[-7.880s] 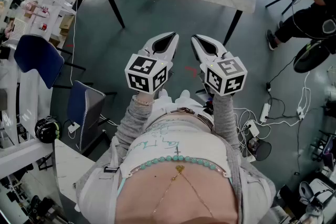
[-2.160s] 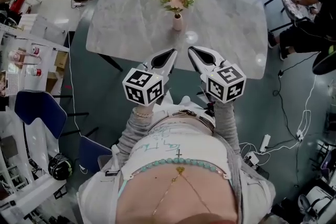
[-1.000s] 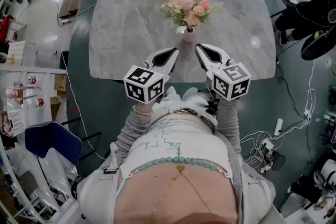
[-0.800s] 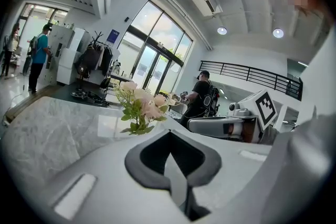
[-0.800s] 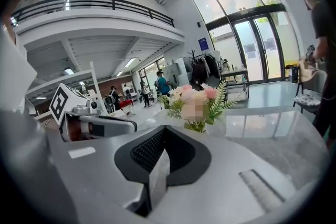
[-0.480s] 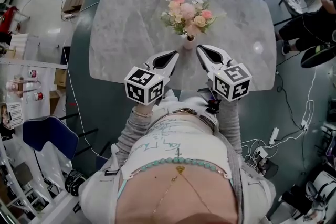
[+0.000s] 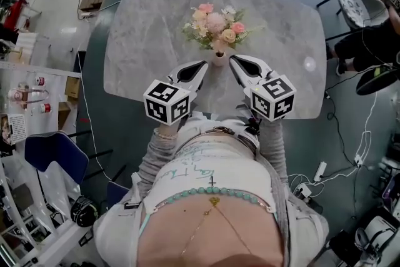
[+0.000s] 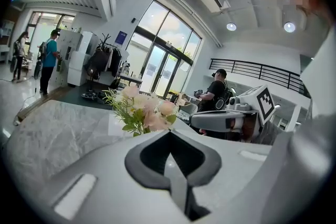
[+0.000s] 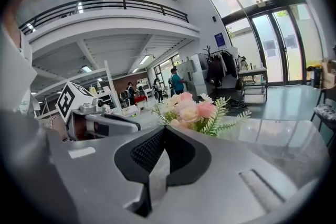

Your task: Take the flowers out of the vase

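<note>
A bunch of pink and cream flowers stands in a small pale vase near the front edge of the grey marble table. My left gripper hangs just left of the vase, shut and empty. Just right of the vase, my right gripper is also shut on nothing. In the left gripper view the flowers rise beyond the closed left gripper, the vase hidden behind it. The right gripper view shows the flowers above the closed right gripper.
A seated person is at the right of the table, beside a chair. A blue chair and shelves stand at the left. Cables and a power strip lie on the floor.
The table and vase have come nearer as the person walked up to it. Both grippers stayed shut and now flank the vase.
</note>
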A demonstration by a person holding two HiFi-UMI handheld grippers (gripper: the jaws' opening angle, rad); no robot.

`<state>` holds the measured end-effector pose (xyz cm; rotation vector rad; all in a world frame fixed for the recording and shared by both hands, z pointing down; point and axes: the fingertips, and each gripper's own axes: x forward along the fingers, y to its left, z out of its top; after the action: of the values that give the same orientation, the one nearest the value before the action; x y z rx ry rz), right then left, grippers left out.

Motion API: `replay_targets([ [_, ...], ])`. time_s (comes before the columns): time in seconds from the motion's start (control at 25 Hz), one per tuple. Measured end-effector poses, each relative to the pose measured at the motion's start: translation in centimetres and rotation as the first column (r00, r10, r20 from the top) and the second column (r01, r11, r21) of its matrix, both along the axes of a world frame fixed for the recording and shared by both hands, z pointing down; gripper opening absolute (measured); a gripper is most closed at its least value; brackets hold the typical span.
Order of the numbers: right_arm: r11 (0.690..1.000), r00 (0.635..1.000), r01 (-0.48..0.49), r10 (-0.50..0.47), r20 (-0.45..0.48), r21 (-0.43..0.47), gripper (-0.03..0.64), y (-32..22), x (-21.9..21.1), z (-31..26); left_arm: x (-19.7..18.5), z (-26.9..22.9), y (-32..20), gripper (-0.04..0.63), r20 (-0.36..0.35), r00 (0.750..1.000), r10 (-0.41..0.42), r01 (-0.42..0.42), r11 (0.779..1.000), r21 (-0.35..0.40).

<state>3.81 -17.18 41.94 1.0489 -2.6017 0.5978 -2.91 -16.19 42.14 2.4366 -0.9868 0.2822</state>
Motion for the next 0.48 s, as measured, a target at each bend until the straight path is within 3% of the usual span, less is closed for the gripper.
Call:
replay_targets([
  [0.48, 0.999, 0.999, 0.034, -0.034, -0.006, 0.012, 0.025, -0.4, 2.0, 0.5, 2.0, 0.2, -0.9, 0.002, 0.006, 1.0, -0.022, 0.022, 1.0, 0.019],
])
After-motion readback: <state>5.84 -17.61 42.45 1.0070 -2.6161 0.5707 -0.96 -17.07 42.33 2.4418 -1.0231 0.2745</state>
